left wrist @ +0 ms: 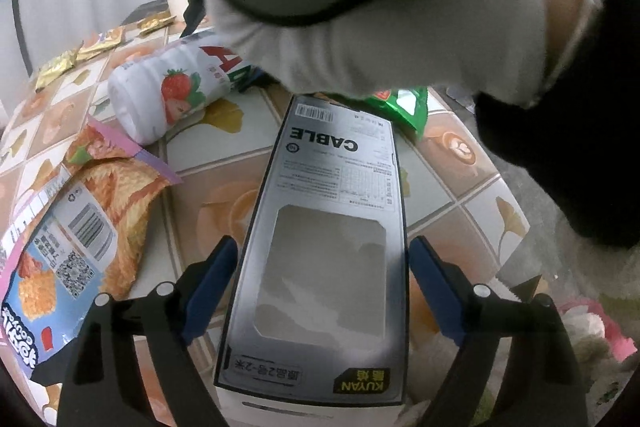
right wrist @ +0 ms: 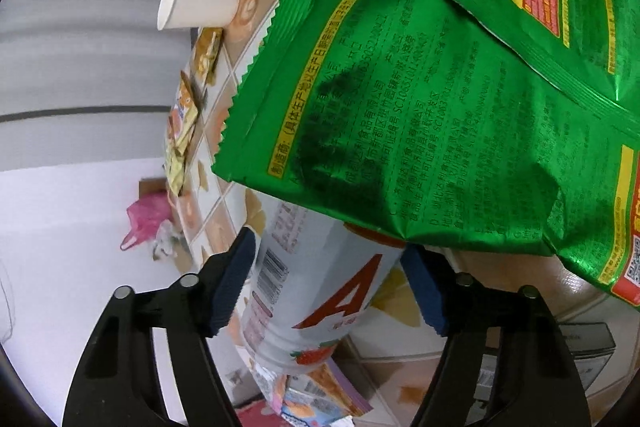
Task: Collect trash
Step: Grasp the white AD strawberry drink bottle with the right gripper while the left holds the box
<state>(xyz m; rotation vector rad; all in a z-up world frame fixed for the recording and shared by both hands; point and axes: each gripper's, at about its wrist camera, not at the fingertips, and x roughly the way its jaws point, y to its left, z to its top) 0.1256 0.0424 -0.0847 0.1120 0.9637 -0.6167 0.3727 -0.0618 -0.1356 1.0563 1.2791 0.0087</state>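
Blue pads of the left gripper (left wrist: pixel 320 291) flank a grey cable box (left wrist: pixel 324 227) lying flat on the tiled tabletop (left wrist: pixel 460 171); a sliver of gap shows on each side, so the jaws read as spread around it, not pressing.

Left wrist view only: the box has a clear window cutout, "CABLE" print and a barcode at its far end. Left of the box is an orange-and-blue snack wrapper (left wrist: pixel 80 227), and gold foil wrappers (left wrist: pixel 60 65) lie farther off along the tabletop edge. A white-gloved hand (left wrist: pixel 360 39) holding the other tool fills the top of the frame above the box's far end and hides what is behind it.

Right wrist view only: the right gripper (right wrist: pixel 328 287) straddles the white strawberry drink bottle (right wrist: pixel 320 287), which lies on its side beyond the box. Left pad looks to touch it; right pad contact is hidden under the bag edge, so I can't tell whether it grips. A green foil snack bag (right wrist: pixel 440 107) overlaps the bottle's far end and covers most of the frame. A white paper cup (right wrist: pixel 196 5) stands on the far tabletop beyond the bag. A pink plastic bag (right wrist: pixel 146 217) sits on the floor, blurred.

Bottle has a red letter, strawberry print and barcode; its cap end is hidden under the bag.
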